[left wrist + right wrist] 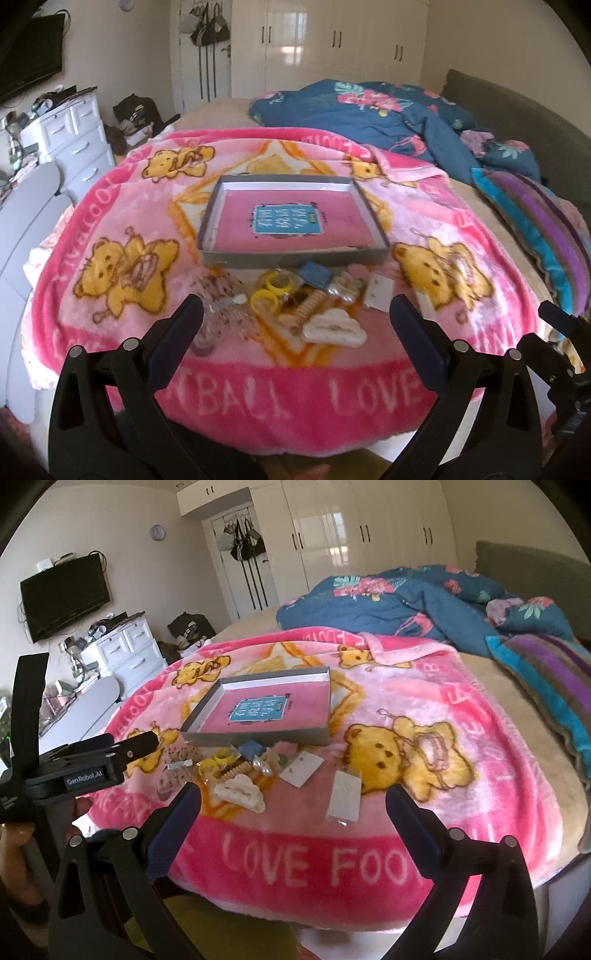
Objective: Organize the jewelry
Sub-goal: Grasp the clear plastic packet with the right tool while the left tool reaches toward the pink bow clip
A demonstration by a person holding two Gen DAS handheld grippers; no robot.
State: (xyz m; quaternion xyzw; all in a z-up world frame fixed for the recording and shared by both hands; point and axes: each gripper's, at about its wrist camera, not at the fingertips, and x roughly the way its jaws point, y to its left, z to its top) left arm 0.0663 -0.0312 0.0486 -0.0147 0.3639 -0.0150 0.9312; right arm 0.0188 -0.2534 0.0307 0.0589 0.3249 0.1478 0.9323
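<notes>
While jaws gape, jewelry pile (306,299) fronting tray (291,254), pink blanket (424,354)

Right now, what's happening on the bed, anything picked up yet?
Nothing is held yet. The left gripper and right gripper both hang open over the pink blanket. The jewelry pile, with yellow bangles and a cream hair claw, lies loose in front of the grey tray. The tray holds only a pink card so far.
</notes>
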